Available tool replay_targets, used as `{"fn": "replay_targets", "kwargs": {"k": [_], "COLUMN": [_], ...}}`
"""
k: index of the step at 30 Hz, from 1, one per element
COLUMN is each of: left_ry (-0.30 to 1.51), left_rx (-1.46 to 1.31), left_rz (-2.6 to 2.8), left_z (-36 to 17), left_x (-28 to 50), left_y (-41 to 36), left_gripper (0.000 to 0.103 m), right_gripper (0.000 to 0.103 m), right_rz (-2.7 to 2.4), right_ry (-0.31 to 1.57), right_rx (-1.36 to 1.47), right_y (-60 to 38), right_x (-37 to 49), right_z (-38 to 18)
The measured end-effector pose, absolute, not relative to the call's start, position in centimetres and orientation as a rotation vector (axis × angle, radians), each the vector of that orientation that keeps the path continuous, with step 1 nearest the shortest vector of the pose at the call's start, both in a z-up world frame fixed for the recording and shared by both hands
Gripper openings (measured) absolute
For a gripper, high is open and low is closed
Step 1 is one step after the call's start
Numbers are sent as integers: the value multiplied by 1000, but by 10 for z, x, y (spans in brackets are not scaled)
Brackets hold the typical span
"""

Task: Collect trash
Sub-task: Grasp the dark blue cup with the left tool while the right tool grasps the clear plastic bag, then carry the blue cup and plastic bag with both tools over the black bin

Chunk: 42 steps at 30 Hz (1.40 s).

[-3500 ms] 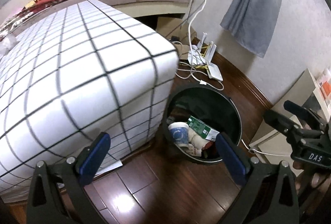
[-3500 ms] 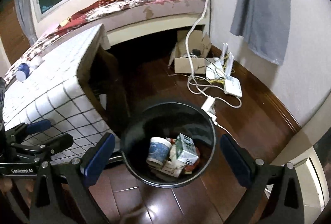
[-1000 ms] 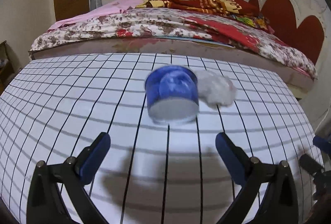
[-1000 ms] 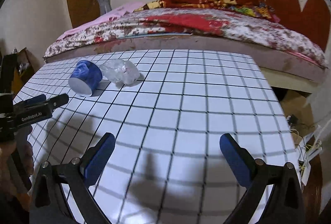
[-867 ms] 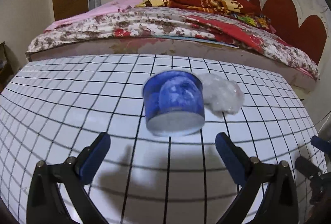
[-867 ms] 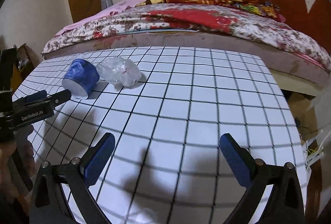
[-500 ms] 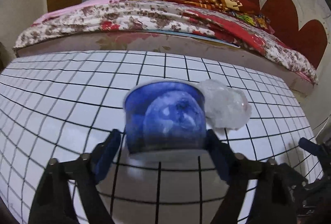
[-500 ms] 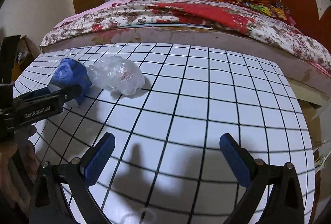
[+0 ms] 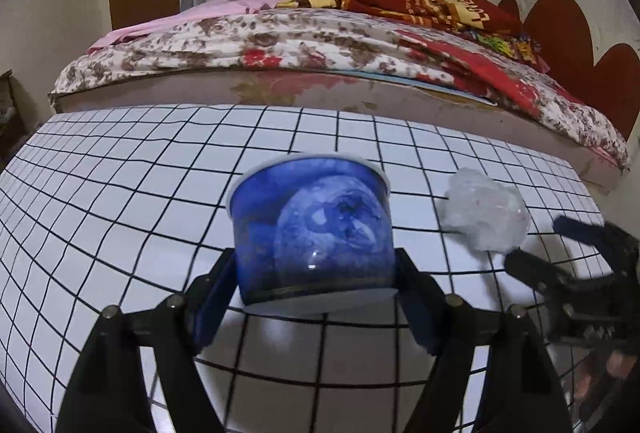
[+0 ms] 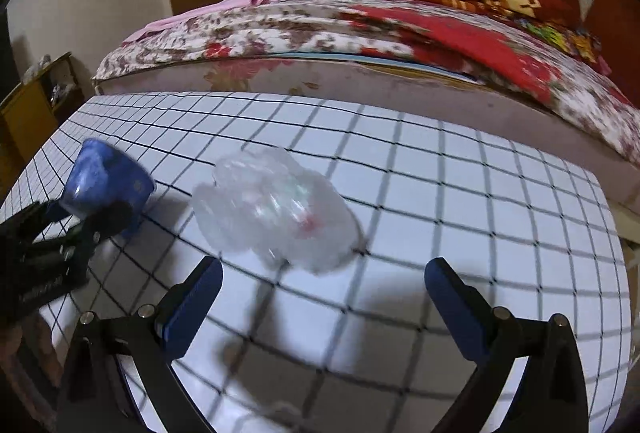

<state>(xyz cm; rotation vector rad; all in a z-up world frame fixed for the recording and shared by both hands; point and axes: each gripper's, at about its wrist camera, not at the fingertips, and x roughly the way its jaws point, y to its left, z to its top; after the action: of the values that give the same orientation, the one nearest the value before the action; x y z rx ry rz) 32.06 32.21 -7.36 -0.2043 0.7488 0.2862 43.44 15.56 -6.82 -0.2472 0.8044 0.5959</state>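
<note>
Blue round paper cup [image 9: 312, 229] sits clamped in our left tongs [image 9: 312, 293]; right tongs [image 10: 320, 297] gape before crumpled clear plastic wrap [image 10: 276, 209] on the grid-patterned worktop [image 10: 480, 193].

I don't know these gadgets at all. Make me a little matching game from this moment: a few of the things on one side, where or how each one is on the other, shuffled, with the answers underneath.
Things
1. blue cup
2. crumpled clear plastic
3. right gripper
4. bed

Places or states
A. open, just short of the plastic
B. behind the checked table, under a flowered cover
C. on its side between the fingers of the left gripper
D. loose on the checked table, to the right of the cup

Pairs: 1-C, 2-D, 3-A, 4-B
</note>
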Motion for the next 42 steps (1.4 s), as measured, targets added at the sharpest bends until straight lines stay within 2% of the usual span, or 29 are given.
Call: {"fn": "replay_targets", "kwargs": {"k": [9, 10, 12, 13, 14, 25, 42], "left_ry": [758, 757, 764, 768, 771, 751, 653], "left_rx": [-221, -221, -221, -220, -219, -172, -53], "left_rz": [277, 279, 276, 275, 274, 236, 89], "left_z": [-73, -73, -74, -74, -74, -58, -16], "left_x": [321, 321, 321, 321, 321, 315, 274], "left_y": [328, 328, 327, 327, 326, 302, 221], "left_gripper": [76, 76, 76, 77, 76, 76, 76], "right_gripper": [102, 100, 84, 64, 56, 53, 53], "right_rz": [605, 605, 608, 600, 595, 587, 490], "right_ry": [835, 832, 829, 830, 833, 755, 684], "right_rx": [-326, -328, -318, -306, -296, -192, -106], "right_y": [200, 200, 197, 194, 191, 148, 48], "right_x": [459, 458, 456, 454, 453, 419, 342], "right_z": [-83, -84, -84, -84, -84, -51, 2]}}
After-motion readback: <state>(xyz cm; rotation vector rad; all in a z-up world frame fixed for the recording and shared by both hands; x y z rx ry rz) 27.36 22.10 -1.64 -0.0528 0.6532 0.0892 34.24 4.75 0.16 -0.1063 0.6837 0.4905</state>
